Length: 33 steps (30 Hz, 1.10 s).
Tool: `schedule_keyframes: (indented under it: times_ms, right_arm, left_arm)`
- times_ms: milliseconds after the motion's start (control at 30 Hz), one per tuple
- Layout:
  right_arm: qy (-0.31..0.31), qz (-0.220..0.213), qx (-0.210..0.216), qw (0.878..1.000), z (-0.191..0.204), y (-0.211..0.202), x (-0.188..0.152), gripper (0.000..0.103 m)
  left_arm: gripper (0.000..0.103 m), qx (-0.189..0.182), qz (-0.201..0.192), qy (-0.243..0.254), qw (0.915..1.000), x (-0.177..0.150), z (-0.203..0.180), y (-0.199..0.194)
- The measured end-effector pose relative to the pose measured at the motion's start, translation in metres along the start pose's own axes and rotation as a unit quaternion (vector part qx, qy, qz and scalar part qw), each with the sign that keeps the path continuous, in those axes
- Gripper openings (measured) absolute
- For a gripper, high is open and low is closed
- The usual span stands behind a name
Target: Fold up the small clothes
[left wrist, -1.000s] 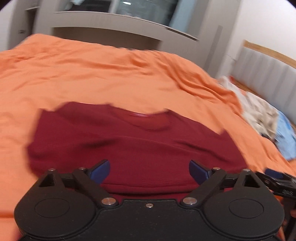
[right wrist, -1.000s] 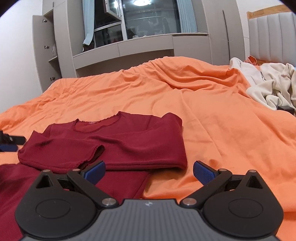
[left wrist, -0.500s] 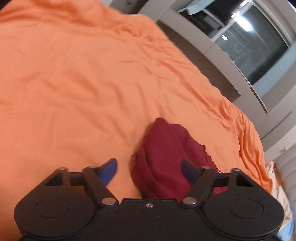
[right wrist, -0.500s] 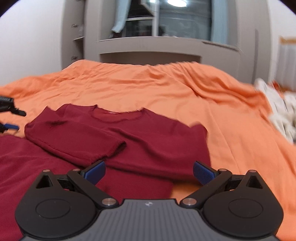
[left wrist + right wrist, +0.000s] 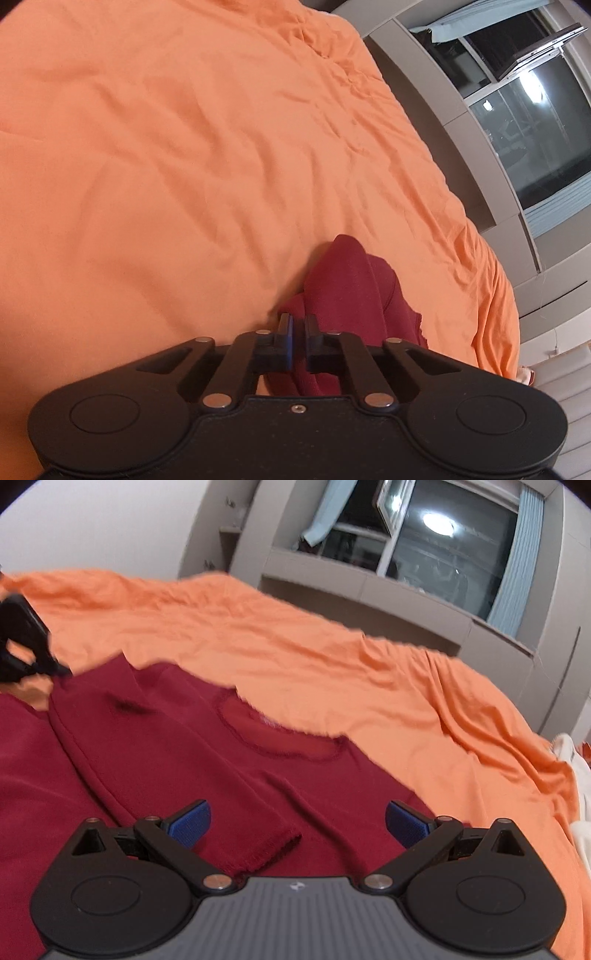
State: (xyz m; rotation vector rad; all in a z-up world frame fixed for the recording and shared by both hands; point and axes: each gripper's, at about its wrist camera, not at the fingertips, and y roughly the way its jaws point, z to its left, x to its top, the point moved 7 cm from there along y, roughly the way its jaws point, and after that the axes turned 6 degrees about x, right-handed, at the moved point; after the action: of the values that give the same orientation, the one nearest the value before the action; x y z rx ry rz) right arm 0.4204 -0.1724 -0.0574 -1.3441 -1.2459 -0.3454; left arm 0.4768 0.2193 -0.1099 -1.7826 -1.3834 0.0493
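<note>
Orange bedspread [image 5: 369, 672] covers the whole bed; grey cabinets and a dark window [image 5: 443, 557] stand behind it. A pale heap of other laundry [image 5: 569, 760] shows at the far right edge.

The dark red top [image 5: 207, 760] lies flat on the spread, neckline [image 5: 280, 738] toward the window, one sleeve [image 5: 177, 775] folded diagonally across the body, cuff ending just ahead of the right tool. More dark red fabric lies at the left of the same view; whether it is the same garment cannot be told.

Left gripper [image 5: 298, 334]: jaws fully closed, pinching a bunched fold of the red cloth at the garment's left shoulder edge. In the right wrist view it shows as a black shape [image 5: 26, 646] at that corner.

Right gripper [image 5: 297, 821]: jaws spread wide, nothing between the pads, hovering low over the lower body of the top.

Key relation: the top's right shoulder lies ahead and to the right of the open jaws, across the neckline from the held corner. Judgement: the right hand is the nearer one for that side.
</note>
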Motion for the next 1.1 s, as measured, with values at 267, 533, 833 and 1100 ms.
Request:
schedule_keyframes:
  times_ms: [267,533,833,1100]
  right_arm:
    - [0.014,0.024,0.008,1.0,0.0,0.011,-0.018,0.103]
    - [0.017,0.023,0.011,1.0,-0.002,0.011,-0.021,0.103]
    - [0.007,0.019,0.002,1.0,0.0,0.008,-0.022,0.103]
    - [0.012,0.021,0.005,1.0,0.0,0.008,-0.024,0.103]
  left_arm:
    - [0.002,-0.073,-0.044,-0.112,0.99,0.011,0.014,-0.021]
    - [0.002,-0.033,-0.058,-0.123,0.9902,0.006,0.021,-0.026]
    - [0.029,0.021,-0.068,-0.065,0.9954,0.011,0.017,-0.038]
    - [0.055,0.038,-0.069,0.104,0.9915,-0.003,-0.023,-0.03]
